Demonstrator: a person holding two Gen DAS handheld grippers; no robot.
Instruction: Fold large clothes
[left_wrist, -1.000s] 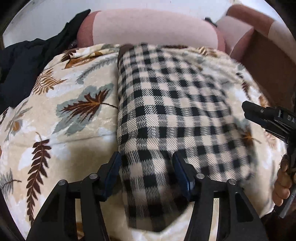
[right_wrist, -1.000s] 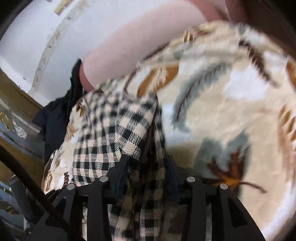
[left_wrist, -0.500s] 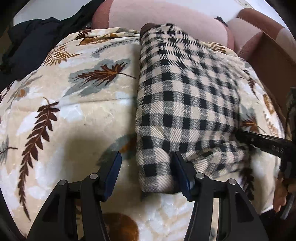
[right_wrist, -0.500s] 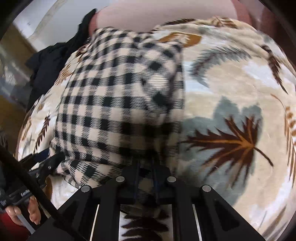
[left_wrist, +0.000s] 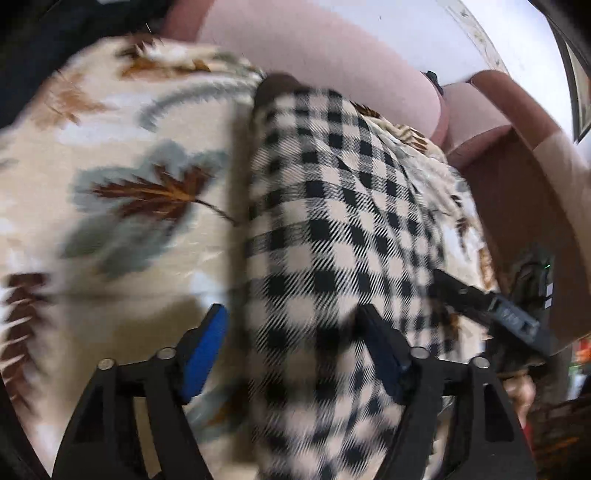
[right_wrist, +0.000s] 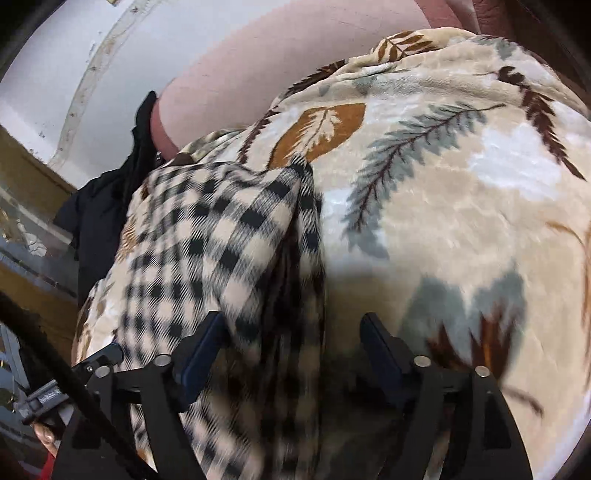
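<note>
The checked garment (left_wrist: 332, 236) lies as a long, narrow, doubled strip on the leaf-print blanket (left_wrist: 122, 206), running from the near edge away toward the pink sofa back (left_wrist: 314, 40). In the right wrist view the same garment (right_wrist: 207, 236) shows stacked layers along its right-hand edge, with a darker lining visible in the gap, so the lengthwise folding looks done. The near end is blurred in both views and seems to bunch or hang at the blanket's front edge; whether it is lifted clear of the blanket is hard to tell.

The left claw (left_wrist: 291, 354) stands wide open, its blue pads on either side of the strip's near end, not pinching it. The right claw (right_wrist: 288, 354) is also spread open, straddling the layered right edge of the cloth without clamping it. From the left wrist camera the right claw shows as a dark tip (left_wrist: 480, 299) at the garment's right side.

By my reading, the task is past halfway: the width has been reduced, but the strip remains long, so a crosswise fold or two, bringing the near end toward the far end, is likely what remains, followed by tidying.

A dark garment (right_wrist: 107, 206) sits off the blanket's left side, untouched.
</note>
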